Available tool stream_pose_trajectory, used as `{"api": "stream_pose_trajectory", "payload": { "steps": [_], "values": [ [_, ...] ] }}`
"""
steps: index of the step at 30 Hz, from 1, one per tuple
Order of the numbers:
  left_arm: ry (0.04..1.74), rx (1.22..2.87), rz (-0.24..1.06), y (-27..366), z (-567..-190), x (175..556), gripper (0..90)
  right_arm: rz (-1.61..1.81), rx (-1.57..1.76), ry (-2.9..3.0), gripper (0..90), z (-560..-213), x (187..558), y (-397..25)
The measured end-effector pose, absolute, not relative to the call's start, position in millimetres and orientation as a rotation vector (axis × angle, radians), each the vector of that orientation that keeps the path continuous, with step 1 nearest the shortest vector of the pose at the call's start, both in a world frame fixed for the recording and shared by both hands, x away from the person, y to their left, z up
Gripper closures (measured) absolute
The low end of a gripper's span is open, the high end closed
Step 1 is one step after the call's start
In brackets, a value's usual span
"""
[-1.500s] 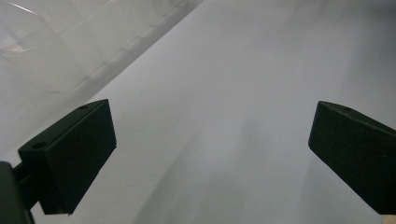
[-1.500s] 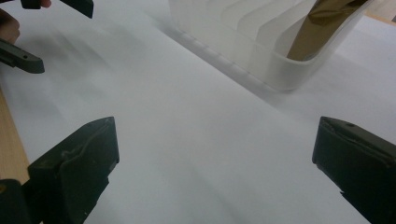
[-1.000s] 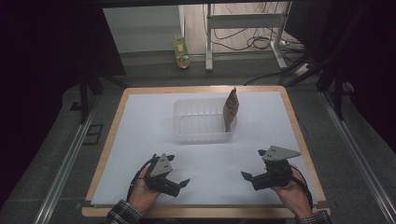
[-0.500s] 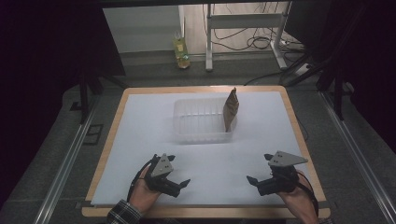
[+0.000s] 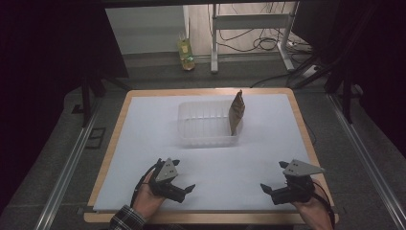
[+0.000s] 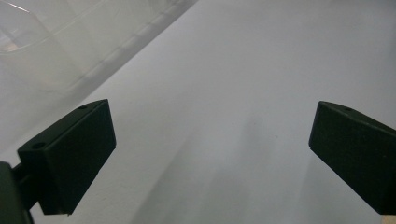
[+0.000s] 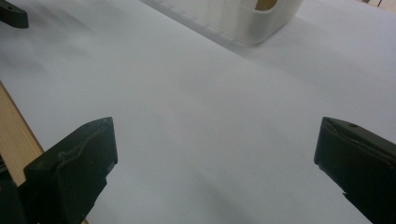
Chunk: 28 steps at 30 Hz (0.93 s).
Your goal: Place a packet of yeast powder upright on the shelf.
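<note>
Clear plastic tub [image 5: 207, 125], ribbed, at mid-table, long axis running left to right, open side up. Brown paper bag [image 5: 236, 112] upright at its right end, peak pointing up. Left gripper [image 5: 184, 188] and right gripper [image 5: 269, 189] near the front edge, jaws spread, empty.

We see a clear plastic bin [image 5: 206, 125] mid-table with a brown paper bag [image 5: 236, 111] standing upright against its right wall.
</note>
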<state>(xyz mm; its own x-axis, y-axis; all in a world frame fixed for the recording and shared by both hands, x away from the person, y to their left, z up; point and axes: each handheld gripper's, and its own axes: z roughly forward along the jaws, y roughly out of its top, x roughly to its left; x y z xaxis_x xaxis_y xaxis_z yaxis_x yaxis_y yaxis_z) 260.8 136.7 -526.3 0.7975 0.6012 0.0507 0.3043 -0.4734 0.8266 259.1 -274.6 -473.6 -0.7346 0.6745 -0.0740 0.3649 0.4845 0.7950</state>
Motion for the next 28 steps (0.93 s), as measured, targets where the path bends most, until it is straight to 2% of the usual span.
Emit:
{"api": "stream_pose_trajectory", "payload": {
  "steps": [20, 28],
  "values": [
    [0.674, 2.106, 0.418, 135.2, -528.3, 261.6, 0.4, 1.081, 0.972, 2.353, 0.0, -492.5, 249.4, -305.6],
    [0.674, 2.104, 0.422, 134.7, -528.0, 262.0, 0.4, 1.088, 0.987, 2.359, 0.0, -494.6, 250.0, -305.7]
  ]
}}
